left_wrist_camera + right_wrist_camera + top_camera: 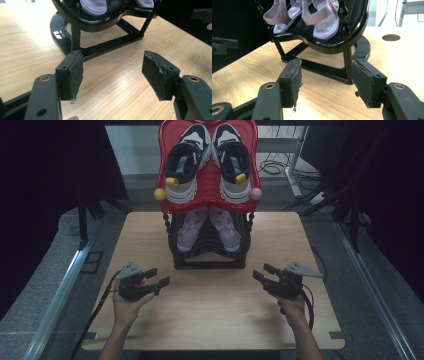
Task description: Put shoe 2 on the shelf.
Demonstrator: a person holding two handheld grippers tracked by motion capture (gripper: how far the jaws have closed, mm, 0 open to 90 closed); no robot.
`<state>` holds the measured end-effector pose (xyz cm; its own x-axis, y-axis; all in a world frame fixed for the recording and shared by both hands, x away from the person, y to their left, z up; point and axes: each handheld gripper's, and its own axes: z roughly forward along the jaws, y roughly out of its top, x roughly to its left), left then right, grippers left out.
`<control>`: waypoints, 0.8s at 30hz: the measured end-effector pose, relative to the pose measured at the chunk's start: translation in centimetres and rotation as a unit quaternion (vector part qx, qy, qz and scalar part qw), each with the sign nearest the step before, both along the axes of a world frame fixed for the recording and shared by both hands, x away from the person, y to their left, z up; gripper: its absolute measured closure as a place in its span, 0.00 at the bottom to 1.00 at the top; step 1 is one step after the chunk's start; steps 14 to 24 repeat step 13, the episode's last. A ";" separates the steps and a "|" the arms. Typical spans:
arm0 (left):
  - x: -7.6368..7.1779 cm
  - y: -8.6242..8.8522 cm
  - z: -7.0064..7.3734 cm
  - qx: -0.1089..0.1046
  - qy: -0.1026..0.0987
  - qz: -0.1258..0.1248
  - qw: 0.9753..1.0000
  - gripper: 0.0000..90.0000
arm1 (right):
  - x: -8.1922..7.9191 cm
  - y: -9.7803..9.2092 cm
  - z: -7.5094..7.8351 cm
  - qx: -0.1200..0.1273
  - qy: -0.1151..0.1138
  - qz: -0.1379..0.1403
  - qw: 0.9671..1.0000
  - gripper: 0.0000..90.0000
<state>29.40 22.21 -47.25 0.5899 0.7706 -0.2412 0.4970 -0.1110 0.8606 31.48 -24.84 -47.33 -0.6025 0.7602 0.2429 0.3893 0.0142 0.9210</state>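
Dark curtains close off both sides of the room, and between them sits the pale wooden tabletop (pixel 210 315) we work at. Toward its far edge, centred, stands a two-tier shoe rack (pixel 209 257): a red upper shelf (pixel 208 190) tilted toward us carries a pair of navy-and-white sneakers (pixel 207 162), heels low against the shelf's lip so they do not slide off. Beneath it, on the black lower tier, a pair of lilac sandals (pixel 210 230) rests the same way, toes pointing up the slope.

We hold the left gripper (pixel 155 277) low over the tabletop near its left edge and the right gripper (pixel 263 271) near the right edge, each angled inward at the rack's base. Both sets of jaws stand wide apart with nothing between them. In the left gripper view the rack's black foot (pixel 100 47) lies just ahead; in the right gripper view the sandals (pixel 312 17) sit above and beyond the pads (pixel 295 82).

We judge this a ready stance: the two grippers flank the rack symmetrically, well apart from it, so either can move in on the sandals, which are the nearer pair.
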 end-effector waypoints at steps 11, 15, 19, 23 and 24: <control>-0.5 0.5 -0.3 -0.005 0.001 0.005 1.000 0.38 | -0.5 0.1 -0.3 0.002 -0.006 0.004 1.000 0.45; -0.7 0.6 -0.4 -0.001 0.001 0.007 1.000 0.38 | -0.6 0.1 -0.3 0.003 -0.007 0.002 1.000 0.44; -0.7 0.6 -0.4 -0.001 0.001 0.007 1.000 0.38 | -0.6 0.1 -0.3 0.003 -0.007 0.002 1.000 0.44; -0.7 0.6 -0.4 -0.001 0.001 0.007 1.000 0.38 | -0.6 0.1 -0.3 0.003 -0.007 0.002 1.000 0.44; -0.7 0.6 -0.4 -0.001 0.001 0.007 1.000 0.38 | -0.6 0.1 -0.3 0.003 -0.007 0.002 1.000 0.44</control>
